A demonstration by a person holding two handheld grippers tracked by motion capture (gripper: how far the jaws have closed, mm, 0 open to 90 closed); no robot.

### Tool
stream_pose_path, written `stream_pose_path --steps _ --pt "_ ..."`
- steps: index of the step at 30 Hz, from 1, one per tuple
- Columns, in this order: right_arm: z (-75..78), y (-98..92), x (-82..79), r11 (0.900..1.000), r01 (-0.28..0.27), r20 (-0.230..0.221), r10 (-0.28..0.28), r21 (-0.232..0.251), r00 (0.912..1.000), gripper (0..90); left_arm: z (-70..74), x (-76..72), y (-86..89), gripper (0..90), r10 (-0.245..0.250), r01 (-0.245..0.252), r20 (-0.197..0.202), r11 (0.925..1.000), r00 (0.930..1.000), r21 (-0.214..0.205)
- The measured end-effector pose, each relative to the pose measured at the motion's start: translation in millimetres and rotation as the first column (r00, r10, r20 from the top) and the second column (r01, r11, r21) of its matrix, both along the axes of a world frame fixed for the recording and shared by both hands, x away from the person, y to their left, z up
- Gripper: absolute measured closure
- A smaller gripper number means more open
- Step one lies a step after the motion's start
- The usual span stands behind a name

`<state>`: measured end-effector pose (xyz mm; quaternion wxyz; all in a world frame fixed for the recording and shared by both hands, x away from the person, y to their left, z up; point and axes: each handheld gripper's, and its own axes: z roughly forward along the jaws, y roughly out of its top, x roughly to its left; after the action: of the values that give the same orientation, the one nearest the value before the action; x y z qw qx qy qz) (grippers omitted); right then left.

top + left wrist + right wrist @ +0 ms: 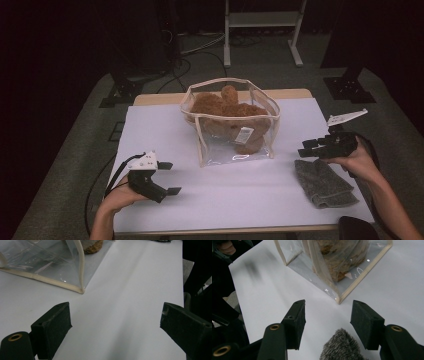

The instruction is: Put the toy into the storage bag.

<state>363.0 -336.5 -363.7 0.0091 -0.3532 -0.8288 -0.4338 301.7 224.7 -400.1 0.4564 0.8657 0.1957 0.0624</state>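
Observation:
A clear plastic bag (230,120) with cream piping stands at the table's middle back, and a brown teddy bear (225,107) is inside it. A grey fuzzy cloth (324,182) lies flat at the front right. My right gripper (303,150) hovers just beyond the cloth, pointing left toward the bag. In the right gripper view its jaws (327,317) stand open with the cloth's edge (342,347) low between them, untouched, and the bag's corner (342,260) ahead. My left gripper (172,177) rests open at the front left, with bare table between its jaws (115,322) and the bag (50,262) off to their upper left.
A white sheet (240,195) covers the table. Beyond the table's far edge stand a white metal frame (262,20) and cables on the floor (200,47). A dark rounded object (357,227) sits at the front right corner.

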Motion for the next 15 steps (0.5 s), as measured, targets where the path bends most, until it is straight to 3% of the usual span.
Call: stream_pose_path --steps 15 --pt "-21.4 -8.4 -15.3 0.9986 0.014 -0.018 -0.014 0.052 0.9997 42.8 -0.9 0.2 -1.0 8.8 -0.004 0.004 -0.003 1.0 1.0 0.008"
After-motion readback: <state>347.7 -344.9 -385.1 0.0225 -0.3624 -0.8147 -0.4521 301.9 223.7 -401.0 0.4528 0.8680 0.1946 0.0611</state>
